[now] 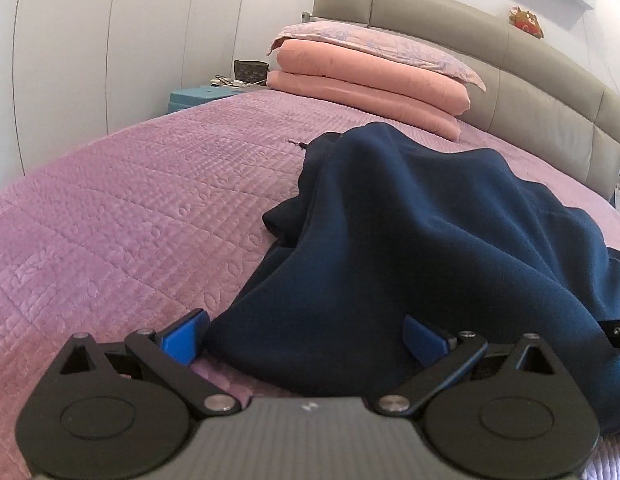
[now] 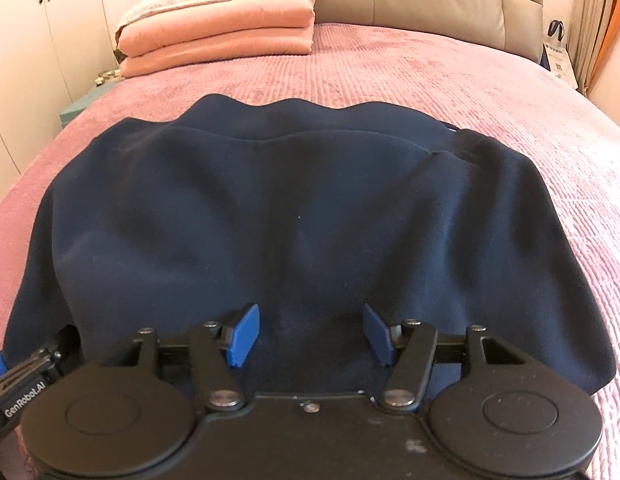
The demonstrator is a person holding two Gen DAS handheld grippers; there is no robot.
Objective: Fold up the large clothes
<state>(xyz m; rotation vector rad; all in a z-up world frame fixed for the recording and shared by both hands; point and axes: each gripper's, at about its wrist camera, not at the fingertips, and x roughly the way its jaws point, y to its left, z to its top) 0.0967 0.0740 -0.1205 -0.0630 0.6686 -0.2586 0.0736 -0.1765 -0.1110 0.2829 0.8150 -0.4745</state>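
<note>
A large navy blue garment (image 2: 302, 200) lies spread and rumpled on the pink quilted bed cover (image 2: 429, 80). In the left wrist view the navy garment (image 1: 429, 220) bulges up at the right. My left gripper (image 1: 306, 336) stands wide open at the garment's near left edge, one blue pad (image 1: 184, 338) on the bed cover, the other (image 1: 423, 338) over the cloth. My right gripper (image 2: 310, 334) is open above the garment's near hem. Cloth lies flat between its blue pads (image 2: 244, 336), not pinched. Part of the left gripper's body (image 2: 26, 372) shows at the lower left of the right wrist view.
A stack of folded pink quilts (image 1: 369, 80) topped by a pillow (image 1: 373, 46) sits by the grey padded headboard (image 1: 529, 68). A blue bedside table (image 1: 194, 96) with small items stands left of the bed, and white wardrobe doors (image 1: 110, 40) behind it. A bag (image 2: 557, 52) hangs at the far right.
</note>
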